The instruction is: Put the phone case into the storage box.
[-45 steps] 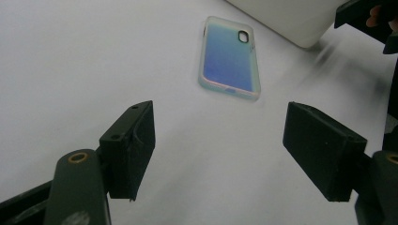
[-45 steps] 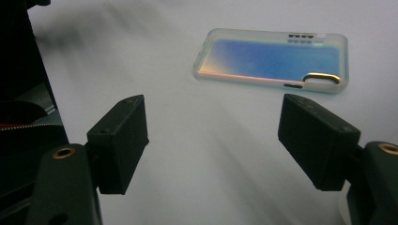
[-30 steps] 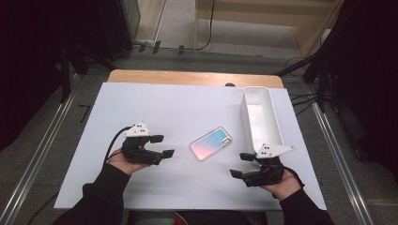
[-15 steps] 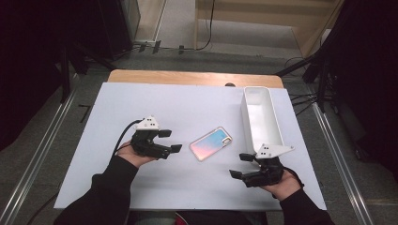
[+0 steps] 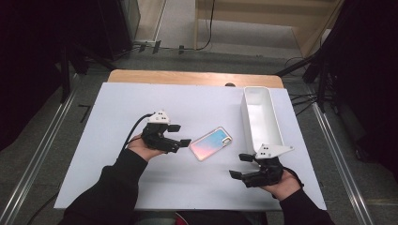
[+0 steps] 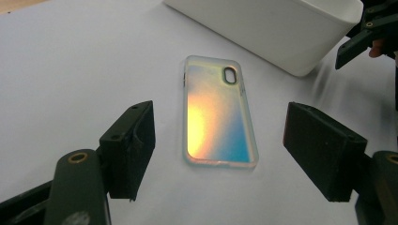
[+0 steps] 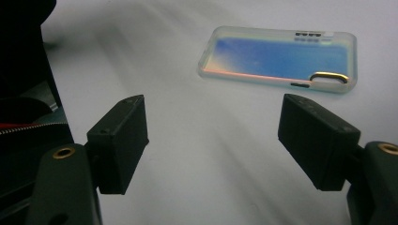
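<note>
An iridescent phone case point(image 5: 211, 143) lies flat on the white table, camera cutout toward the bin. My left gripper point(image 5: 180, 135) is open just left of it, jaws pointing at the case's near end. In the left gripper view the phone case point(image 6: 217, 117) lies ahead between the open left gripper point(image 6: 220, 150) jaws, not touched. My right gripper point(image 5: 240, 166) is open near the front right, below the case. The right gripper view has the phone case point(image 7: 281, 56) farther off, beyond the empty right gripper point(image 7: 211, 140).
A long white bin point(image 5: 260, 117) stands upright at the right, just beyond the right hand, seen also as the white bin point(image 6: 277, 28) behind the case. The white table sheet point(image 5: 117, 98) ends on a wooden edge point(image 5: 187, 77) at the back.
My left hand has moved right toward the phone case, and its jaws now reach the case's end. The right hand has stayed put.
</note>
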The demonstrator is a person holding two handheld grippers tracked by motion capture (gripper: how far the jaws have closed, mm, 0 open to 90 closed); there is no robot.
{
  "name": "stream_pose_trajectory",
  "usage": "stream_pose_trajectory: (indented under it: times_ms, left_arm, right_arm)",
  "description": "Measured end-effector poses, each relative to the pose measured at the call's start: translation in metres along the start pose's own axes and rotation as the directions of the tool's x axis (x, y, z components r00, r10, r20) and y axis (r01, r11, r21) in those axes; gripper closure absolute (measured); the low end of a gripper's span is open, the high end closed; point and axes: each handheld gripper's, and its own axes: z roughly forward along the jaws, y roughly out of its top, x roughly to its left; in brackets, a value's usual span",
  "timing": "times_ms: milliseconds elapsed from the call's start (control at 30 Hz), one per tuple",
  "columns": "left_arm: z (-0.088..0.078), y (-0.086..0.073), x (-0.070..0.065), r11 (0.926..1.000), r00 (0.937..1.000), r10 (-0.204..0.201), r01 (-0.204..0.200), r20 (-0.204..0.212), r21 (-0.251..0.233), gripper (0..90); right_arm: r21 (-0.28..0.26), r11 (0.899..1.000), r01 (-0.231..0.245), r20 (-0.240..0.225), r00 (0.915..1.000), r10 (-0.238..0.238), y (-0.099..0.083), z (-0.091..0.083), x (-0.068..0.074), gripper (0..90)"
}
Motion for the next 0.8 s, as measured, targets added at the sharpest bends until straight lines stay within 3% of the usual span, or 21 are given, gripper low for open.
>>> stream_pose_trajectory:
  times_ms: [800]
  left_arm:
    - [0.046,0.025,-0.008,1.0,0.9999,0.008,-0.008,0.013,0.003,25.0]
  right_arm:
    - [0.008,1.0,0.005,-0.008,1.0,-0.005,0.0,0.001,0.001,23.2]
